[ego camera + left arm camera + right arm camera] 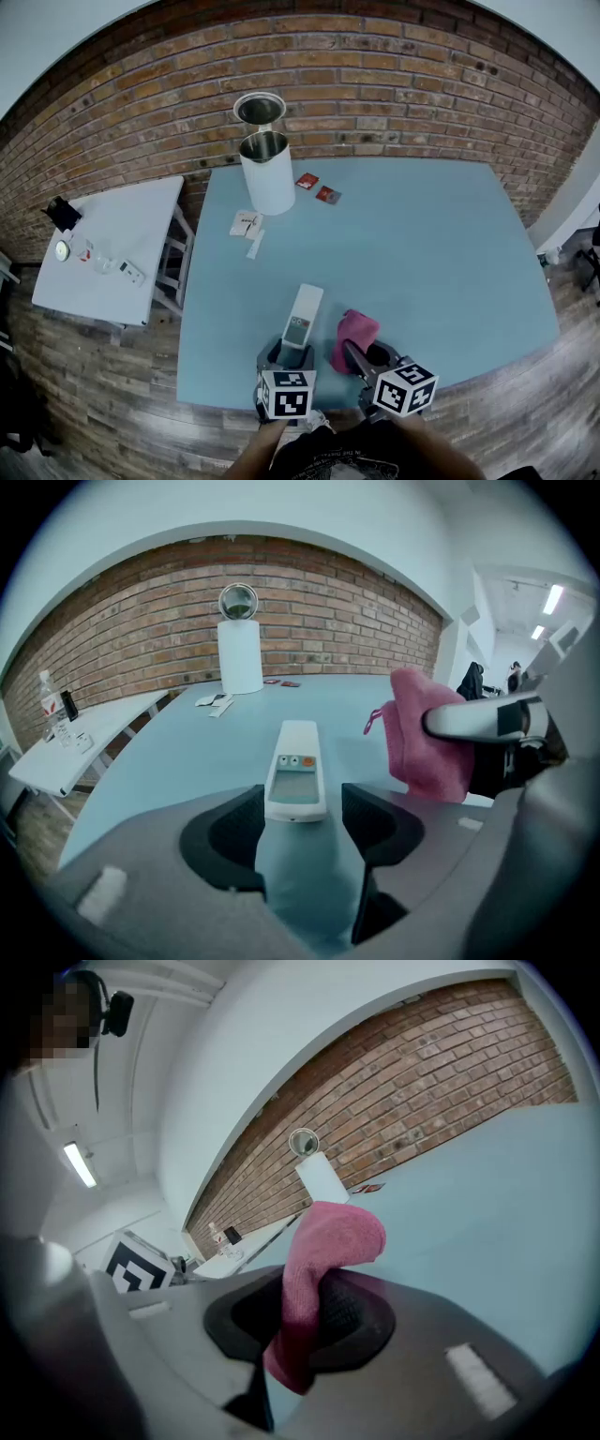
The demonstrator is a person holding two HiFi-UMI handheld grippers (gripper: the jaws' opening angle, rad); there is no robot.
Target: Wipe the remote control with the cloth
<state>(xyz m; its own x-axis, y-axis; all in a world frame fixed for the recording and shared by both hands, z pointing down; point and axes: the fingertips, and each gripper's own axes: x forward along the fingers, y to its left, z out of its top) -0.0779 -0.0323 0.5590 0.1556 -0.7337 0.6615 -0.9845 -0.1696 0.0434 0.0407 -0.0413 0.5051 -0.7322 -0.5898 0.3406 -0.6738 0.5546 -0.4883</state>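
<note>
A white remote control [303,319] lies on the blue table [441,244], pointing away from me. In the left gripper view its near end [295,775] sits between the jaws of my left gripper [302,808], which stand open with a thin gap at the right pad. My left gripper [288,352] is at the remote's near end. Just to its right, my right gripper [361,356] is shut on a pink cloth [354,333]. The cloth [323,1251] rises from between the jaws of the right gripper [305,1312] and folds over. From the left gripper view the cloth [427,733] hangs beside the remote.
A white cylindrical bin [267,173] with its lid up stands at the table's far side, with two red packets [317,188] and some paper slips [247,225] near it. A white side table [112,244] with small items is at the left. A brick wall is behind.
</note>
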